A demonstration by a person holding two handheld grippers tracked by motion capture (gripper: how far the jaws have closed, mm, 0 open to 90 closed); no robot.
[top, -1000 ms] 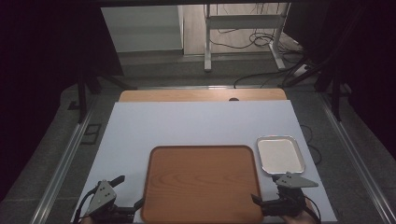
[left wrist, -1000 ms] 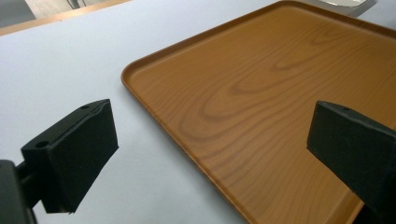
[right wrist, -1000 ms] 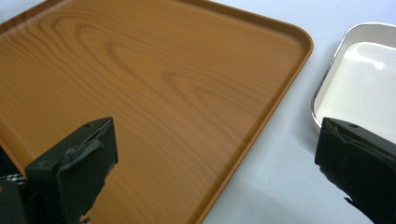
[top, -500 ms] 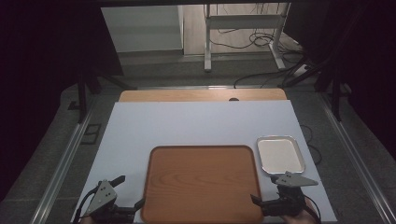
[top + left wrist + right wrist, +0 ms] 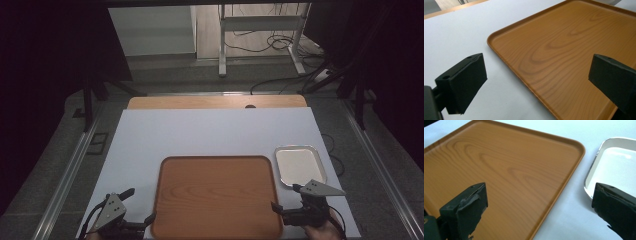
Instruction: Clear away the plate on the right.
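Both pairs of jaws stand wide apart and hold nothing. The left gripper (image 5: pixel 134 206) sits at the lower left of the high view, straddling the near left rim of the wooden tray (image 5: pixel 216 195); the right gripper (image 5: pixel 284 198) mirrors it at the lower right, likely so both can pinch the rims together. A metal tray (image 5: pixel 300 165) lies just beside the wooden one on the white table (image 5: pixel 210 132).

Wood-grain brown tray (image 5: pixel 216 197), silver tray (image 5: pixel 300 165)
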